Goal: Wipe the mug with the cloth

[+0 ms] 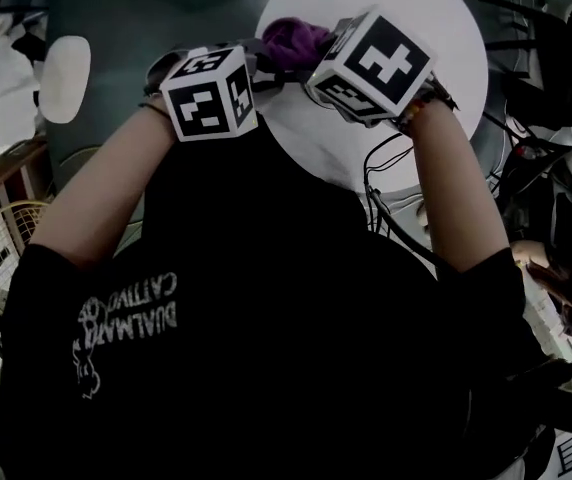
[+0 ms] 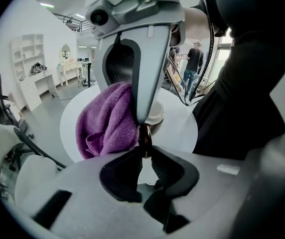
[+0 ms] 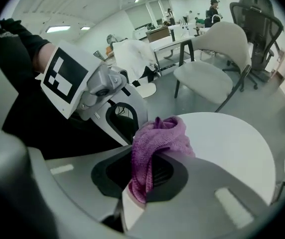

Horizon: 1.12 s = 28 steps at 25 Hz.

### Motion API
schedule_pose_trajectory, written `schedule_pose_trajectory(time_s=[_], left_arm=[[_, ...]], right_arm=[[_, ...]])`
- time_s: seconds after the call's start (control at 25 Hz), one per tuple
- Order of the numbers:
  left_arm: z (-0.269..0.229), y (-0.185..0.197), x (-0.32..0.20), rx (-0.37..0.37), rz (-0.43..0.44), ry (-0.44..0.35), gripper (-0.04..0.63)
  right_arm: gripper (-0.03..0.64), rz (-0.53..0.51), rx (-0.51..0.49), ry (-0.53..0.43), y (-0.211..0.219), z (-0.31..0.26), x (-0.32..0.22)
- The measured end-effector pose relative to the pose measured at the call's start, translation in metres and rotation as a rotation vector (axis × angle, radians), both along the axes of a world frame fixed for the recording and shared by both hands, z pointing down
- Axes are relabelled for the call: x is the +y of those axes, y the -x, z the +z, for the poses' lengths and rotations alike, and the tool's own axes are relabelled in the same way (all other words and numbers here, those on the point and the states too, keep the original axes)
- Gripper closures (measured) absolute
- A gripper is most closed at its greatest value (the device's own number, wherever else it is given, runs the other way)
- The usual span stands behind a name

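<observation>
The purple cloth (image 3: pixel 160 138) hangs bunched above the round white table (image 3: pixel 232 143), clamped tight in the right gripper's (image 3: pixel 145 171) jaws, just beside the cream mug (image 2: pixel 157 117). The left gripper (image 2: pixel 143 151) pinches what looks like the mug's thin brown edge. Beyond the table stand a pale chair (image 3: pixel 207 68) on grey floor (image 3: pixel 182 98) and white shelves (image 2: pixel 30 68).
</observation>
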<state>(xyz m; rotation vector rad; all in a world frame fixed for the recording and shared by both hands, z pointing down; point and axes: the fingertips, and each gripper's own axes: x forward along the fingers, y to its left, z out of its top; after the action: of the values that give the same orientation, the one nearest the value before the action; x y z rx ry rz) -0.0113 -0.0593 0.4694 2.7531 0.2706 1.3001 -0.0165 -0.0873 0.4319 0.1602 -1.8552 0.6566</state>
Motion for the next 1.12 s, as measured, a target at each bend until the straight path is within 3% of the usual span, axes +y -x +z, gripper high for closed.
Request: schedule_pose_trajectory(time_s=[0.64, 1.12], left_arm=[[0.003, 0.016, 0.0, 0.02, -0.069, -0.006, 0.537], [0.005, 0.007, 0.007, 0.028, -0.117, -0.02, 0.535]], right_arm=[[0.571, -0.17, 0.087, 0.18, 0.027, 0.018, -0.008], [0.571, -0.205, 0.135, 0.238, 0.023, 0.035, -0.007]])
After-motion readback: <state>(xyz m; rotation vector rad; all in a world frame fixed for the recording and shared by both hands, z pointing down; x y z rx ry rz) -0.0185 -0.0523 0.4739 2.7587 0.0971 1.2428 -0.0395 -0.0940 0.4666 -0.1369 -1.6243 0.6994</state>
